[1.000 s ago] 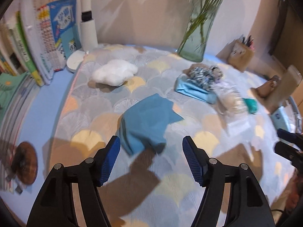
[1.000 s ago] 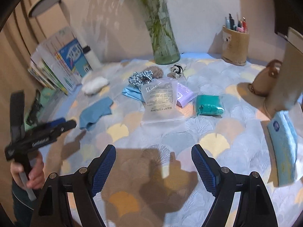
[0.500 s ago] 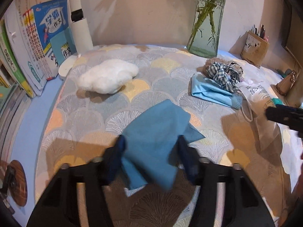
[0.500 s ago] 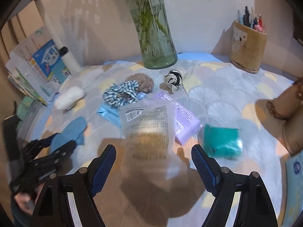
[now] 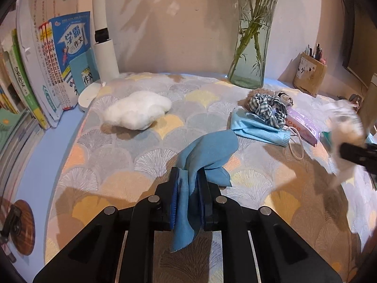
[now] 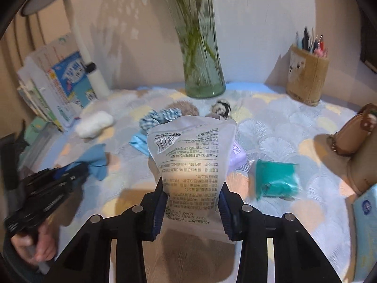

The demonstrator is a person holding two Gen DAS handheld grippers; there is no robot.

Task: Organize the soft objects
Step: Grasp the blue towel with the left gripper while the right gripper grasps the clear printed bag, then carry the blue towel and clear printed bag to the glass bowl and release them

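Observation:
My left gripper is shut on a blue cloth, whose far end trails on the patterned mat; the right wrist view shows the same cloth at the left. In that view my right gripper has its jaws closing on a clear plastic pouch of cotton pads, and the pads press its sides. The pouch is a blur at the right edge of the left wrist view. White cotton fluff, a checked scrunchie and a blue face mask lie on the mat.
A glass vase and a pen holder stand at the back. Books and a white lamp line the left. A teal pack, a purple pack and a brown bag lie to the right.
My left gripper moved forward over the blue cloth and closed on it. My right gripper advanced to the clear pouch and closed in on its sides.

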